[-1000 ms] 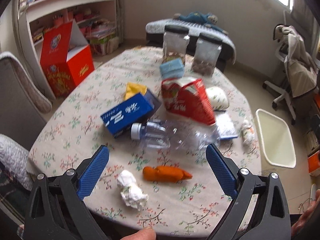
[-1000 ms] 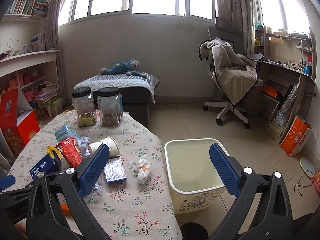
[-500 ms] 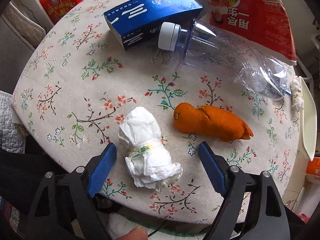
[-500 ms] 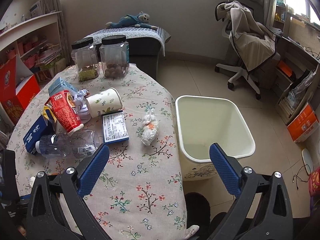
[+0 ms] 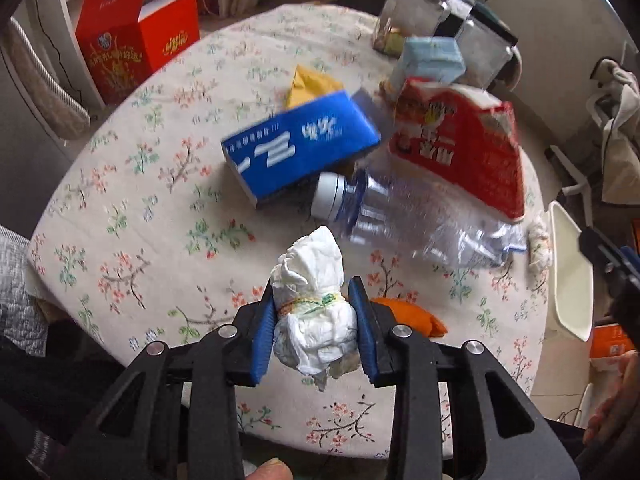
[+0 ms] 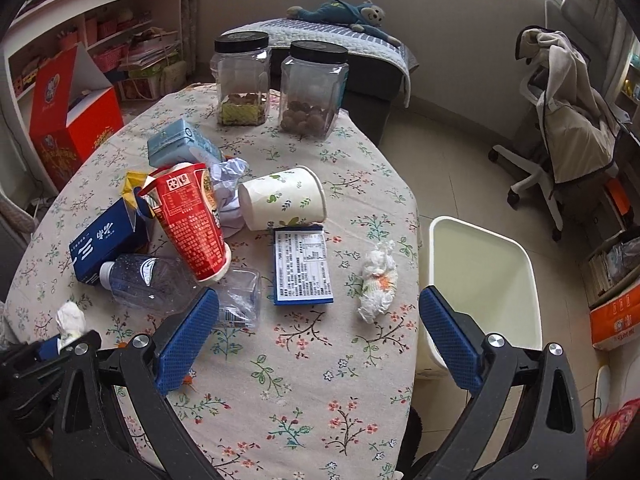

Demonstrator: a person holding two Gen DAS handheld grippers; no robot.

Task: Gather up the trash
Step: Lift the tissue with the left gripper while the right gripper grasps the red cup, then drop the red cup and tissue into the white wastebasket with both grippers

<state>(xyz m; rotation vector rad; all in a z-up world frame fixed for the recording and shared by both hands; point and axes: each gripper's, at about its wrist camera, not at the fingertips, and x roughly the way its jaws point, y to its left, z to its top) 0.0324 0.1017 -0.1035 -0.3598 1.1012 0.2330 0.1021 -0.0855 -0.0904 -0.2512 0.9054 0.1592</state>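
My left gripper [image 5: 313, 294] is closing, and both blue pads press the sides of a crumpled white paper wad [image 5: 308, 264] over the near part of the flowered table [image 5: 132, 216]. Behind it lie an orange peel [image 5: 412, 316], a clear plastic bottle [image 5: 400, 220], a blue carton [image 5: 300, 152] and a red cup [image 5: 460, 148]. My right gripper [image 6: 318, 296] hangs open above the table with nothing between its fingers. Just beyond it are a second paper wad [image 6: 378, 280], a blue card [image 6: 302, 266] and a paper cup [image 6: 284, 198]. The cream bin [image 6: 480, 280] stands on the floor to the right.
Two clear jars with black lids [image 6: 240, 80] [image 6: 312, 88] stand at the table's far end. A red box [image 6: 68, 120] sits on the floor at the left by shelves. An office chair with a coat [image 6: 568, 128] is at the far right.
My left gripper came down around the paper wad and its fingers narrowed onto it. My right gripper tipped downward and moved closer over the table by the bin.
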